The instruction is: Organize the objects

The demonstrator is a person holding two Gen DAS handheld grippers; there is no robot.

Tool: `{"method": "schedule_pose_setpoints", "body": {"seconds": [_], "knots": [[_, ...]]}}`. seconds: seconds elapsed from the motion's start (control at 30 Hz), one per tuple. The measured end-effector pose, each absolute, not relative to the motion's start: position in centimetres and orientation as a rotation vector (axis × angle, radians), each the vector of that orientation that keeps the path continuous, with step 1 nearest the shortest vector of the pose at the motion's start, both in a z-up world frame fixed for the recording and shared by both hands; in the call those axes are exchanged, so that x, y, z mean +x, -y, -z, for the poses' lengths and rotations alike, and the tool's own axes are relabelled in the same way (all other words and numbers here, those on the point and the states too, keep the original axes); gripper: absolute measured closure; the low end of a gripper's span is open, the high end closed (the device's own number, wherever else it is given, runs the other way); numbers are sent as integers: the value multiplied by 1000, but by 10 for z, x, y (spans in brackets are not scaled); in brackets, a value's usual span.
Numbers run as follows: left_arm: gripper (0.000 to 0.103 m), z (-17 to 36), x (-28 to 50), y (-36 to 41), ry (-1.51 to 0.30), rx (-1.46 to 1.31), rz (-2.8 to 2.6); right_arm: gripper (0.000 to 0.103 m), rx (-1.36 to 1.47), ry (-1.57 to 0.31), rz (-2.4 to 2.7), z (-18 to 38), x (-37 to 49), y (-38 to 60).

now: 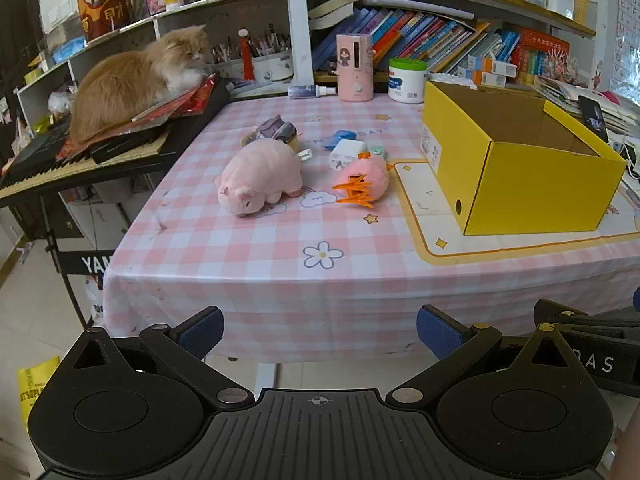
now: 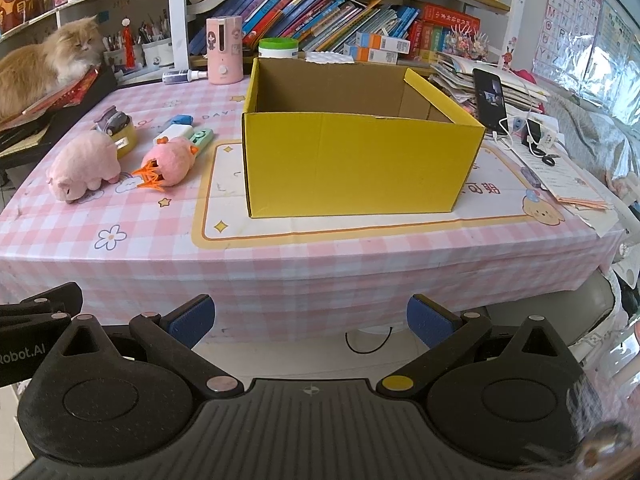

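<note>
A pink plush pig lies on the pink checked table. Beside it lies a pink plush with orange feet. Behind them are a white charger, a blue item, a mint item and a tape roll with a small toy. An open, empty yellow box stands on a mat. My left gripper and right gripper are open, empty, held before the table's front edge.
An orange cat lies on a keyboard left of the table. A pink humidifier, a white tub and bookshelves stand at the back. A phone, cables and papers lie right of the box.
</note>
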State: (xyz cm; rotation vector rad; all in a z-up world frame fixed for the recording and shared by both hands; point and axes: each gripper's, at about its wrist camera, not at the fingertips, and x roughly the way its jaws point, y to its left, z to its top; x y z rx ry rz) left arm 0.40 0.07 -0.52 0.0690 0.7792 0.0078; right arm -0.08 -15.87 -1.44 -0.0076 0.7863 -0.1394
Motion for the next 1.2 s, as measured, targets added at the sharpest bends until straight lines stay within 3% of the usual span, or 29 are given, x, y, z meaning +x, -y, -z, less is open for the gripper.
{"method": "schedule_pose_setpoints", "body": {"seconds": [1.2], "knots": [[0,1,2,-3,-761,63,8,0,-3,-770,144,8,-5,159]]}}
